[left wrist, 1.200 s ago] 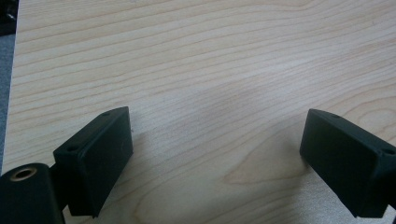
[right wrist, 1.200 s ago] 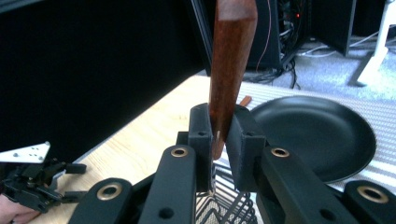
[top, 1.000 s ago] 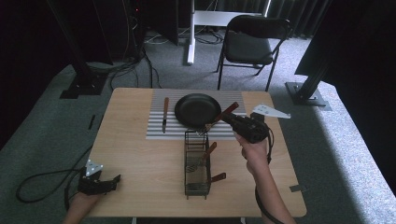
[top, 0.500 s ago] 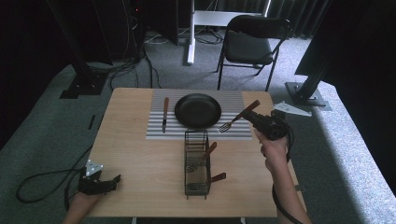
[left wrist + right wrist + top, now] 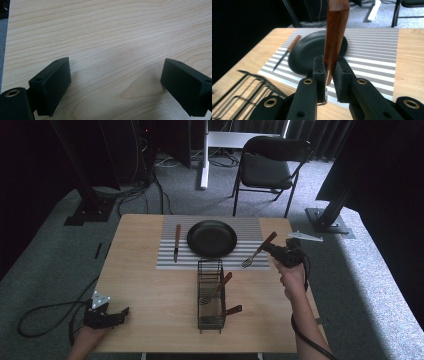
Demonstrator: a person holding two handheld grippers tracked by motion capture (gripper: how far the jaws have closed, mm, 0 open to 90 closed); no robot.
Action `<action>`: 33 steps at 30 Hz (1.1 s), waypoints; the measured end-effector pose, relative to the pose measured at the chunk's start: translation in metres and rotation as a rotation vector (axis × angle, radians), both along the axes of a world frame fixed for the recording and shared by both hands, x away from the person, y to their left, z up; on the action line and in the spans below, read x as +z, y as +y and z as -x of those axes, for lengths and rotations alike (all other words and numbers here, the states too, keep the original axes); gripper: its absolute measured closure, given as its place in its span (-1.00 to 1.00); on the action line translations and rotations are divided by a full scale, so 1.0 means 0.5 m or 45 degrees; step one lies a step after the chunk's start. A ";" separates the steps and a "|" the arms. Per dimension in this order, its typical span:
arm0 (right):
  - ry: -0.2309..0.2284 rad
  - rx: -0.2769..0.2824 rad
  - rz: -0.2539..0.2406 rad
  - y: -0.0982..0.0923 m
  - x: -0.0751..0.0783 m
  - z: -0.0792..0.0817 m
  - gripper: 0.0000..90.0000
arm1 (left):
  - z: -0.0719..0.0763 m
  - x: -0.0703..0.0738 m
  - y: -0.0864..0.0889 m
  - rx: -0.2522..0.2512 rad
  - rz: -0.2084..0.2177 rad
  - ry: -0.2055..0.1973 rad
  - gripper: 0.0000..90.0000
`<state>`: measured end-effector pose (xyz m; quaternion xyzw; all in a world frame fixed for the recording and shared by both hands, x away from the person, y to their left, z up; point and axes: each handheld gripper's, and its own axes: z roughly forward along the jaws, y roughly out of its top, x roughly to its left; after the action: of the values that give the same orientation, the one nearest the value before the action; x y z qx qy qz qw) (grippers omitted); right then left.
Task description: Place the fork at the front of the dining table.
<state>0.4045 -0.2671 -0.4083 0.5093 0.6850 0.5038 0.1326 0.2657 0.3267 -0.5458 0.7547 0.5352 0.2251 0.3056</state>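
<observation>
Fork (image 5: 256, 252), wooden handle, clamped between the jaws of the right gripper (image 5: 278, 251), held tilted above the right edge of the striped placemat (image 5: 165, 261), tines low and pointing toward the wire caddy (image 5: 210, 295). Black plate (image 5: 212, 238) at mat centre; knife (image 5: 176, 242) lies just left of it. Left gripper (image 5: 115, 82) rests at the table's (image 5: 140, 310) near left corner, jaws spread wide, nothing between them.

This looks like a recording lab or studio, not a kitchen: the light wooden counter (image 5: 150, 295) stands on grey carpet (image 5: 45, 265), black curtains (image 5: 390, 175) close off the far and right sides, black metal stand legs (image 5: 85, 205) rise far left, cables (image 5: 125, 195) trail across the floor, and a black folding chair (image 5: 265, 170) waits beyond.
</observation>
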 end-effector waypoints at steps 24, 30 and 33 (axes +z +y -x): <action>0.163 -0.016 0.043 0.025 -0.070 -0.106 0.80 | 0.000 0.000 0.000 0.000 0.000 0.000 -0.79; 0.183 -0.049 0.010 0.028 -0.077 -0.130 0.79 | 0.000 0.000 0.000 0.000 0.000 -0.001 -0.79; 0.201 -0.065 -0.008 0.031 -0.080 -0.143 0.79 | 0.000 0.000 0.000 0.000 0.000 0.000 -0.79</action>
<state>0.4761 -0.2517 -0.4481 0.5650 0.6786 0.4607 0.0892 0.2657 0.3267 -0.5458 0.7547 0.5351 0.2251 0.3057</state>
